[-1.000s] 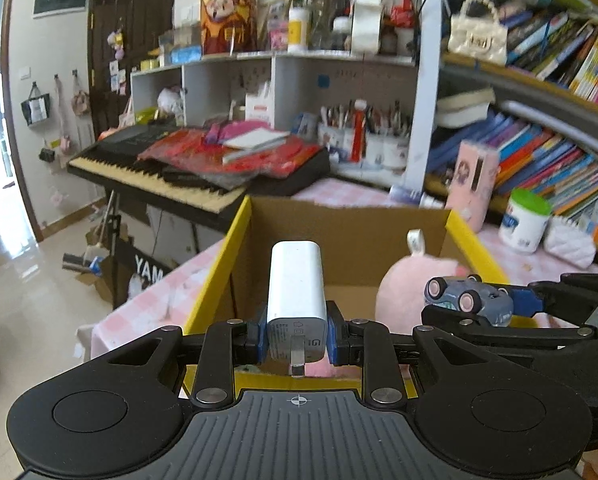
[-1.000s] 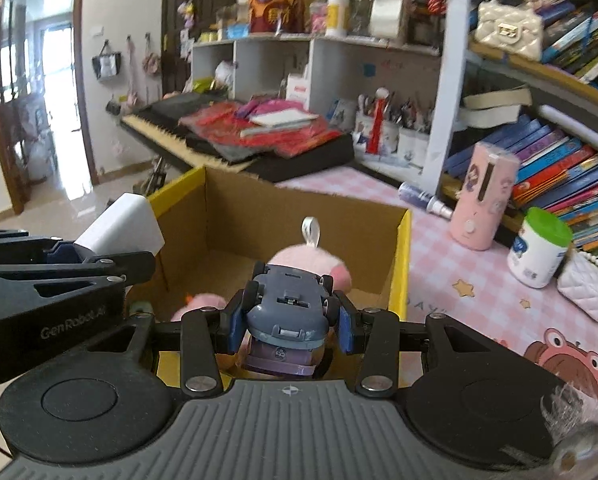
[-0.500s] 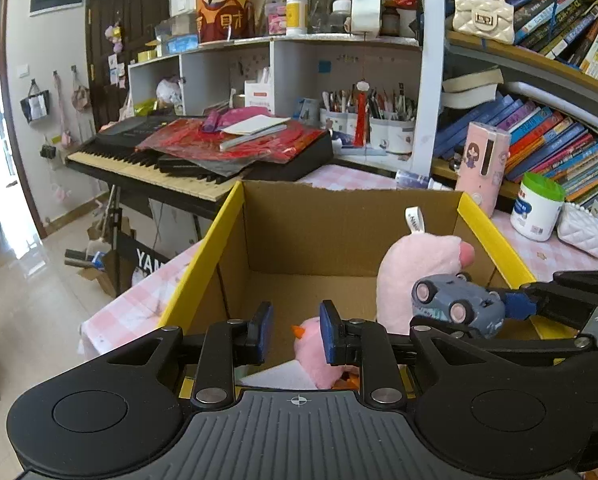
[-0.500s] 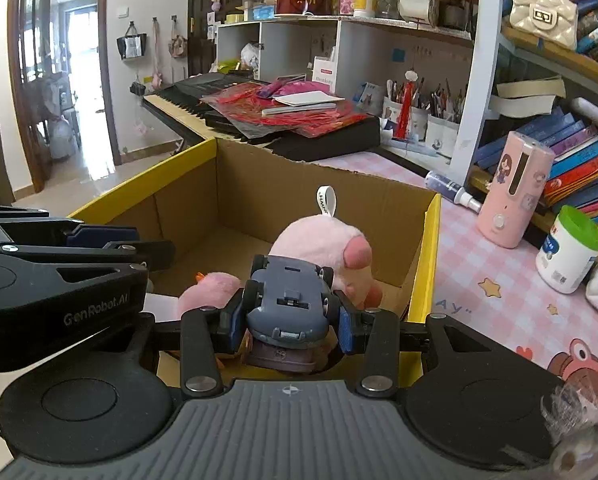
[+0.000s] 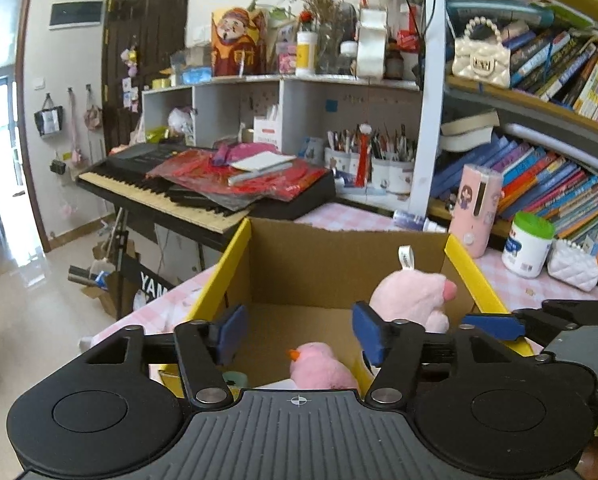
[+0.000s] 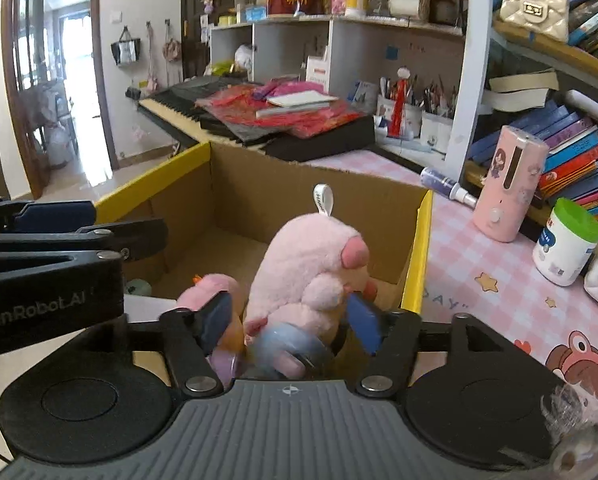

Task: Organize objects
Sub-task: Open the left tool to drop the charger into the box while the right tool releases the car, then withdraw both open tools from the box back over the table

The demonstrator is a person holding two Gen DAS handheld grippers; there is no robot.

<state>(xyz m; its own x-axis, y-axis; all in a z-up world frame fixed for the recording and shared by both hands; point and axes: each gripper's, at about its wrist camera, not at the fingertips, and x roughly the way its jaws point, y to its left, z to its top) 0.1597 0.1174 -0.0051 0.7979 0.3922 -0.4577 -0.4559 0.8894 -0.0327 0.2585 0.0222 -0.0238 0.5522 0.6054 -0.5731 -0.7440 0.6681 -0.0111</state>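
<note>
While both your grippers hang over the cardboard box [image 5: 339,256] at the desk's left edge, the left gripper [image 5: 297,334] and right gripper [image 6: 289,318] have just been opening, nothing pressed between them; a blurred toy car [image 6: 287,350] lies beside the pink plush [image 6: 311,268] inside.

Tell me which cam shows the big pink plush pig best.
Right wrist. The big pink plush pig sits near centre, with body, snout and white loop tag visible inside the yellow-edged cardboard box. Left wrist shows only its upper part, partly hidden behind a jaw.
</note>
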